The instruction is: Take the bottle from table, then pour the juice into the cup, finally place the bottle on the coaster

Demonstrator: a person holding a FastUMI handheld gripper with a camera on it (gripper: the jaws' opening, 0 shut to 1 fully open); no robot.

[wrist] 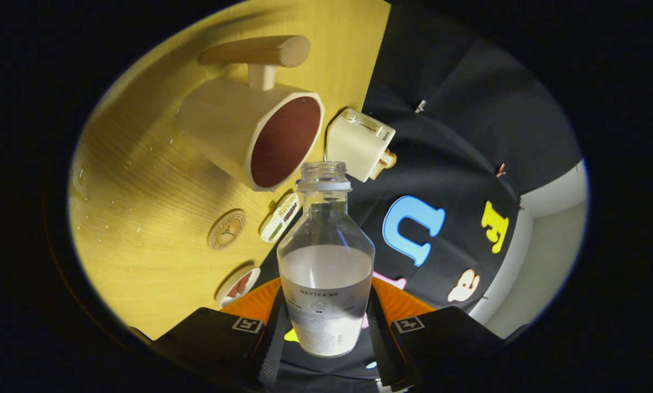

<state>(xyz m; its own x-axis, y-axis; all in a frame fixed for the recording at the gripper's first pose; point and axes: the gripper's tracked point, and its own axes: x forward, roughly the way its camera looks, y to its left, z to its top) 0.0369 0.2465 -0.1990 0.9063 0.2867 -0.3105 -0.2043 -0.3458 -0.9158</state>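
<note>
Gripper [326,333]: jaws closed on the lower body of the bottle, one finger pressing each side, with the bottle held between them.

Bottle [326,273]: clear, uncapped, with a threaded neck and a pale collar ring. Whitish liquid fills roughly its lower half, and a printed label sits on the lower body. The mouth points away from the gripper, toward the cup. The whole view is tilted, so the bench appears as a slanted plane to one side of the bottle.

Bench [141,218]: light wood grain, with small droplets scattered on its surface.

Small dish [239,285]: white-rimmed with a reddish inside, on the bench just beyond the left finger.

Coaster [226,229]: round, tan, stamped with an emblem, on the bench beyond the dish and apart from the bottle.

Flat packet [281,217]: white, oblong, printed, beside the coaster and close to the bottle's shoulder.

Cup [250,131]: cream-coloured outside, reddish-brown inside, with a peg-like wooden handle. It stands on the bench beyond the coaster, its opening just ahead of the bottle's mouth. Whether the two touch cannot be told.

Small cream box [360,143]: has a dial on one face, near the bench edge, just beside the cup.
</note>
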